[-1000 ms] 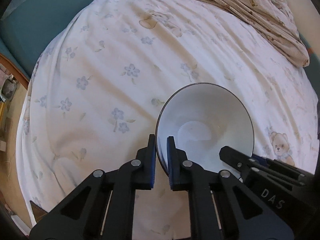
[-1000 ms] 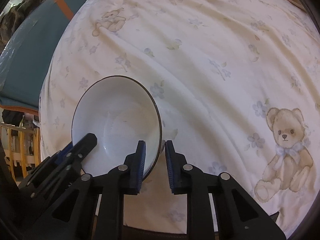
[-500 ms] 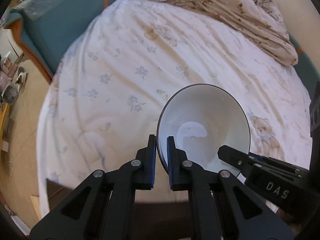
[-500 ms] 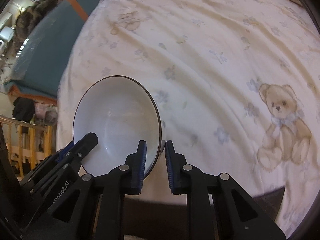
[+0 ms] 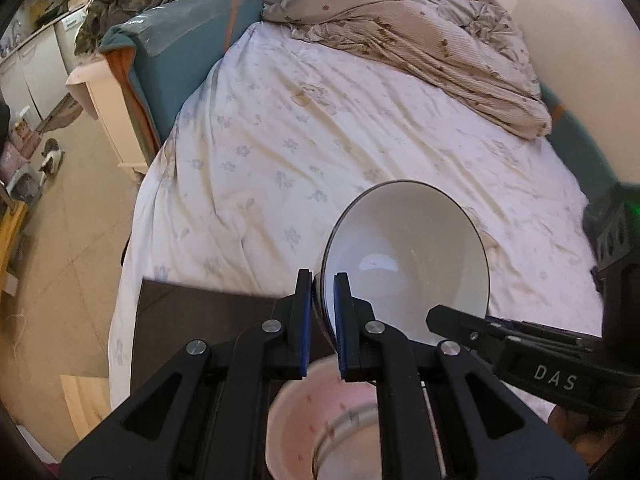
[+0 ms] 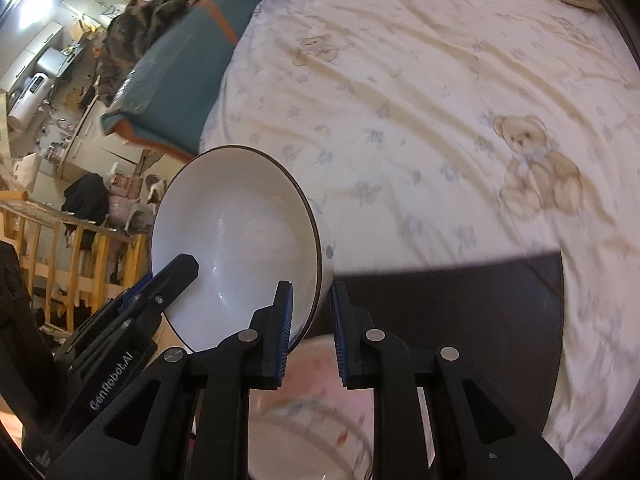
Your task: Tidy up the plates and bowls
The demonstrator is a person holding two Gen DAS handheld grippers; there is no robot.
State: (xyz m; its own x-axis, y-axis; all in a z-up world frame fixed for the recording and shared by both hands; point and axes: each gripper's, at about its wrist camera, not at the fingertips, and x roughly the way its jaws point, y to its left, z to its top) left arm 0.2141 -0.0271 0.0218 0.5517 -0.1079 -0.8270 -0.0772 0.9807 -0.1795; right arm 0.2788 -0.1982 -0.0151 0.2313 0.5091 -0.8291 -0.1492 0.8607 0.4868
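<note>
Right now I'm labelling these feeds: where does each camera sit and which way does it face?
Left wrist: on the left gripper, facing the bed; its fingers clamp the white bowl.
Right wrist: on the right gripper, facing the same bed; its fingers straddle the bowl's opposite rim.
Shared: bowl, bed, pink bowl below, each other's gripper.

Bedroom setting, bed filling most of both views.
A white floral sheet (image 5: 320, 140) is covering the bed, a crumpled beige blanket (image 5: 420, 36) lying at its far end; a teal headboard (image 5: 176, 64) is flanking it, beige tiled floor (image 5: 60, 216) showing left.
</note>
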